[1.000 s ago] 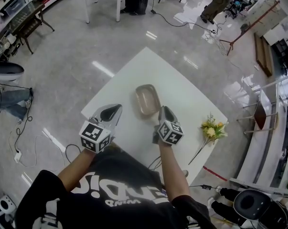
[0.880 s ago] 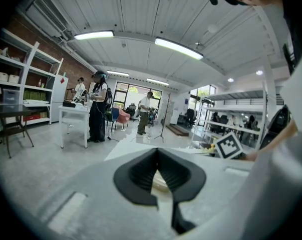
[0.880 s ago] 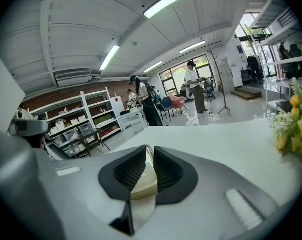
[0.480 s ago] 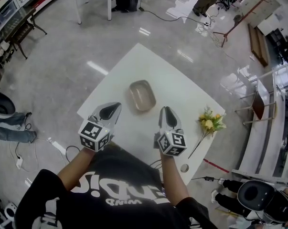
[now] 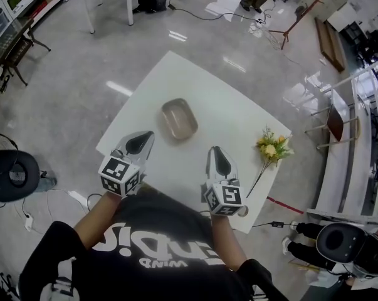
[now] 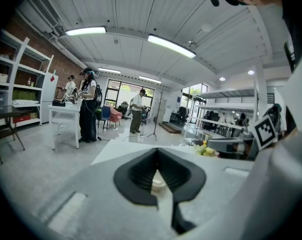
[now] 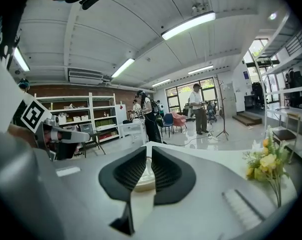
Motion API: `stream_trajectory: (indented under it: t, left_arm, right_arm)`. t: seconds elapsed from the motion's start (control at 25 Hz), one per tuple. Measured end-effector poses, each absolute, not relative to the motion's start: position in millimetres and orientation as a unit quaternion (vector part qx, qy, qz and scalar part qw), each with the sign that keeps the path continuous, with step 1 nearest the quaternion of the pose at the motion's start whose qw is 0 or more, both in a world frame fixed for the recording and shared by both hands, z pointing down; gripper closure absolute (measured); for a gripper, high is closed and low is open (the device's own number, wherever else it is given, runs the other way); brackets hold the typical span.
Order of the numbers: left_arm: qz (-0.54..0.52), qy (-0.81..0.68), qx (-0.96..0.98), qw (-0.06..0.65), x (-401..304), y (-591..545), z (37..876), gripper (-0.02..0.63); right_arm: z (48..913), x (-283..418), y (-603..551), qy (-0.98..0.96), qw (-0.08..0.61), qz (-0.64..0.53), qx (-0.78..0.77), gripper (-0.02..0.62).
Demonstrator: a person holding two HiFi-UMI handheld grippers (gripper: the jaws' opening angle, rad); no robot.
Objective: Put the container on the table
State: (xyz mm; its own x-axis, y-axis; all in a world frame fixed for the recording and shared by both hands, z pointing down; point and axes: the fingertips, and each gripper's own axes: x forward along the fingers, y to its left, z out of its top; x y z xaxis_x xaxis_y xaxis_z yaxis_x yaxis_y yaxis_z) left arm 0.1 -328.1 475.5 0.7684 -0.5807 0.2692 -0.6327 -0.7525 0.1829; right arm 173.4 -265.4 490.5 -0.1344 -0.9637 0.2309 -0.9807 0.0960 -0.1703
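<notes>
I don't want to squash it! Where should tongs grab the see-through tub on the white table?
Probably its near rim, from above on the person's side. The clear rounded-rectangle plastic container lies open-side up and looks wide, so pinching across its wall, inside and outside, suits best.

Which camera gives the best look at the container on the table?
The head view: the whole container shows from above on the white table, apart from the left claw and the right claw. The left gripper view and the right gripper view show only a sliver of it between the pads.
</notes>
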Motion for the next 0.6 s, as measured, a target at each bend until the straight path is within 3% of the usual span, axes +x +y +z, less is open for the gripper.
stream_trajectory:
  t: [0.6]
  left_arm:
    - [0.100, -0.338, 0.927, 0.127, -0.4, -324.3, 484.0, 0.604]
  right_arm:
    - [499.3, 173.4, -248.0, -0.729, 0.044, 0.144, 0.668, 0.595]
